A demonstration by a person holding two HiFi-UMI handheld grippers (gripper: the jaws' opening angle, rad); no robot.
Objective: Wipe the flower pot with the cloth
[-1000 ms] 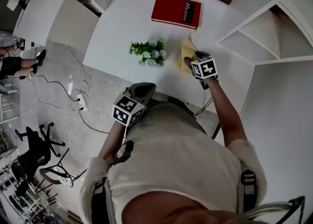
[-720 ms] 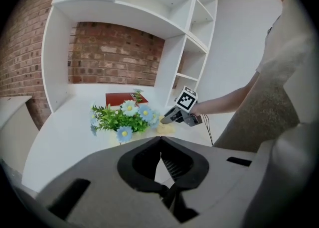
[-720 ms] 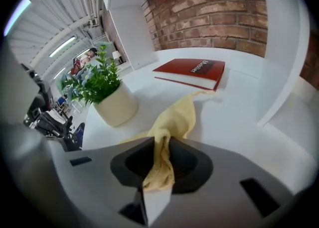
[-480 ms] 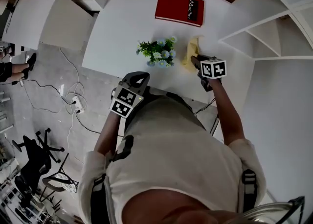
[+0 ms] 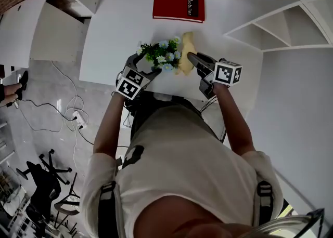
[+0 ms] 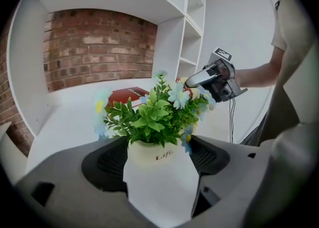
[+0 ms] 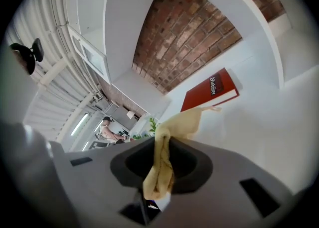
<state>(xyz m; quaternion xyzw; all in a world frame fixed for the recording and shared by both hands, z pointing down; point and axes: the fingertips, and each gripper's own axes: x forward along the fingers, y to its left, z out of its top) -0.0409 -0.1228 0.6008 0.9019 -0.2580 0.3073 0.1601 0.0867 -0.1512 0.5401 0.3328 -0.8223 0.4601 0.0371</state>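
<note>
Left gripper (image 5: 147,70) now reaches leafy white ceramic flower pot (image 6: 149,155) on white table (image 5: 119,29), jaws just opened, straddling it unpressed. Right gripper (image 5: 193,60), jaws just closed, pinches lifted yellow cloth (image 5: 185,55). Steady pot low before wiping.

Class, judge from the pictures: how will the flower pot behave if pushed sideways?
Likely tippy: the plant spreads wider than the small pot. Probably light, since the flowers look artificial. Its smooth white side might slip in a grip.
</note>
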